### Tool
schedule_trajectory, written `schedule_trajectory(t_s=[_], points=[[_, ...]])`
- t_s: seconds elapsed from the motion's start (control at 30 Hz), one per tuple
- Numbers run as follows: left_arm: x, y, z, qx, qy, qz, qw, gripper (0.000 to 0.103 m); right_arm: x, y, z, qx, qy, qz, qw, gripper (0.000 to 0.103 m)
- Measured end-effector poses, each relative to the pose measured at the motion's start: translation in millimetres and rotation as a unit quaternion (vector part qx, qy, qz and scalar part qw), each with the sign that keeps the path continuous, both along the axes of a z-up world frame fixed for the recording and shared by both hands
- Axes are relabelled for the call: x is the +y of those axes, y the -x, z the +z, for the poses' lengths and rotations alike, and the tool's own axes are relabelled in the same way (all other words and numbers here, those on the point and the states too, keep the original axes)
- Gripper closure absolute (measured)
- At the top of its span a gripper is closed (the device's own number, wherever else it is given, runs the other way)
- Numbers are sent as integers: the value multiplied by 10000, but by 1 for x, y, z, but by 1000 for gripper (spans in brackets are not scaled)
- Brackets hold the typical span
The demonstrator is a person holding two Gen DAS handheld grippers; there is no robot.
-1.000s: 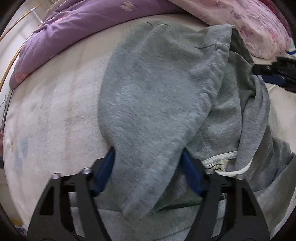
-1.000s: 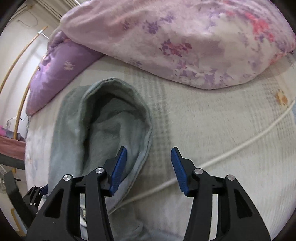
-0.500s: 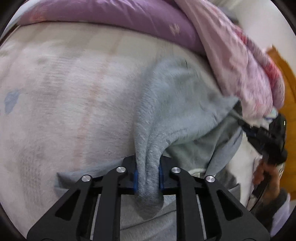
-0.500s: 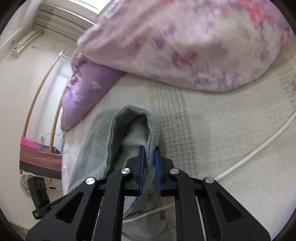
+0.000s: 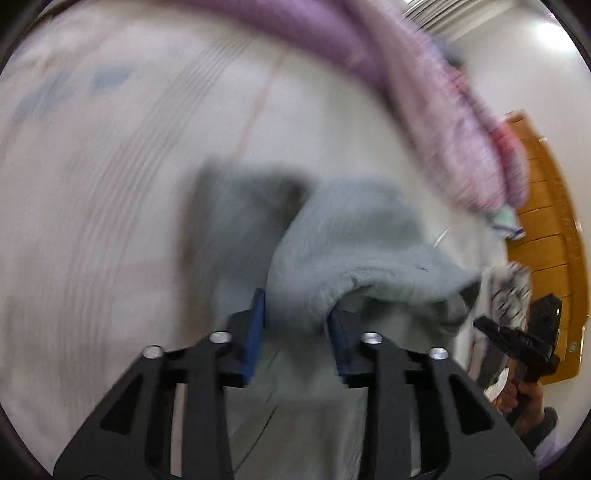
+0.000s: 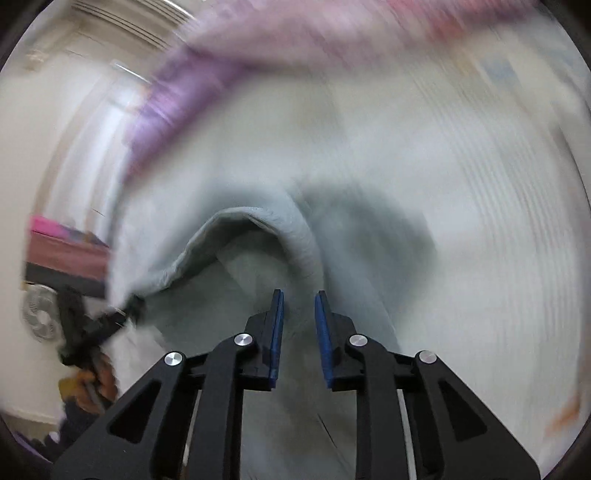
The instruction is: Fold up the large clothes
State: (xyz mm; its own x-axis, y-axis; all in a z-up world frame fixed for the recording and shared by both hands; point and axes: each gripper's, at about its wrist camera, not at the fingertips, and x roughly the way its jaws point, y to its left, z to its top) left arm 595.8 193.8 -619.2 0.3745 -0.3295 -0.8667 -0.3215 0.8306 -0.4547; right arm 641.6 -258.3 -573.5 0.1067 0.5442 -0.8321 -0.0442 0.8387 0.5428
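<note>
Your left tongs have their blue pads apart with a bunch of the grey hoodie between them, so I cannot tell if they really grasp it. Your right tongs are released, with the hoodie lying on the pale bedcover from 12 to 9 o'clock of them.

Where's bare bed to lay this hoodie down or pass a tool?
Free: the pale bedsheet left of the grey hoodie in the left wrist view, bounded above by the purple quilt; and the sheet right of the hoodie in the right wrist view. Crowded: the far edge under the pink quilt. Blur could hide small things.
</note>
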Motion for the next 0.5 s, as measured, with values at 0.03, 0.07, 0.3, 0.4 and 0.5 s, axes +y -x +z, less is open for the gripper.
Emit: schedule_trajectory(t_s=[0.03, 0.07, 0.3, 0.4, 0.5], points=[[4, 8, -1, 92, 97, 46, 9999, 55, -8, 11, -8, 236, 14, -86, 9997, 85], [6, 18, 4, 66, 121, 110, 9998, 51, -13, 16, -10, 321, 14, -144, 9994, 85], [7, -23, 39, -626, -63, 47, 9980, 25, 15, -41, 35, -716, 60, 32, 9974, 56], [-14, -88, 17, -257, -229, -314, 9989, 25, 65, -85, 28, -966, 29, 471, 9942, 54], [-28, -128, -6, 115, -296, -457, 9984, 26, 119, -121, 1, -820, 98, 902, 9925, 54]])
